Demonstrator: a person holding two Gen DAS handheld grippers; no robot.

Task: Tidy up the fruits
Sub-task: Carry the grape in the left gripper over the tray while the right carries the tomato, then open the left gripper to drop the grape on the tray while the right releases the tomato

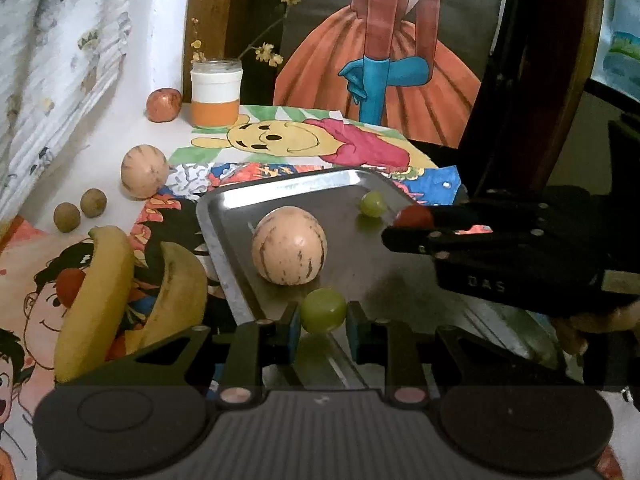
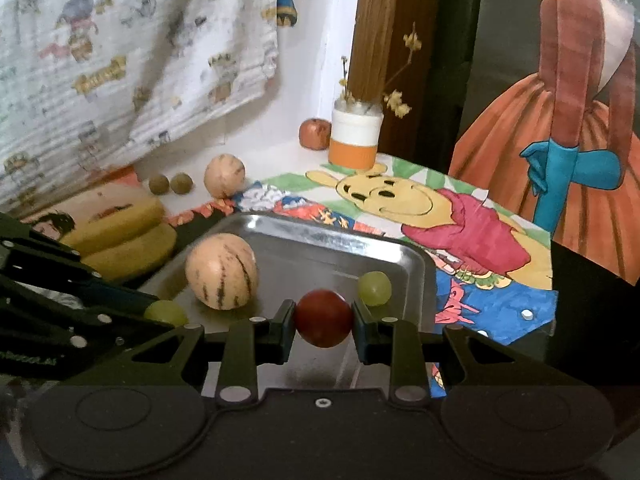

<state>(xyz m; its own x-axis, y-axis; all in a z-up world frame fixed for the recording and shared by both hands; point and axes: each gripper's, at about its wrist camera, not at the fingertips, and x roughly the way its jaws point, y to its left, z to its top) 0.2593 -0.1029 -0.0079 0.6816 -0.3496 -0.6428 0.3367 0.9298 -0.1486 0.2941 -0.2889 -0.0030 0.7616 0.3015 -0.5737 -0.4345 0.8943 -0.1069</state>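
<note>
While the left gripper [image 1: 323, 325] pinches a green grape [image 1: 323, 311] between its fingers over the metal tray [image 1: 224, 216], the right gripper [image 2: 323, 325] pinches a red cherry tomato [image 2: 323, 312] likewise. Farther in, a striped melon [image 1: 289, 251] and second grape [image 1: 373, 203] lie on the tray; bananas [image 1: 100, 296] rest beyond on the counter.
</note>
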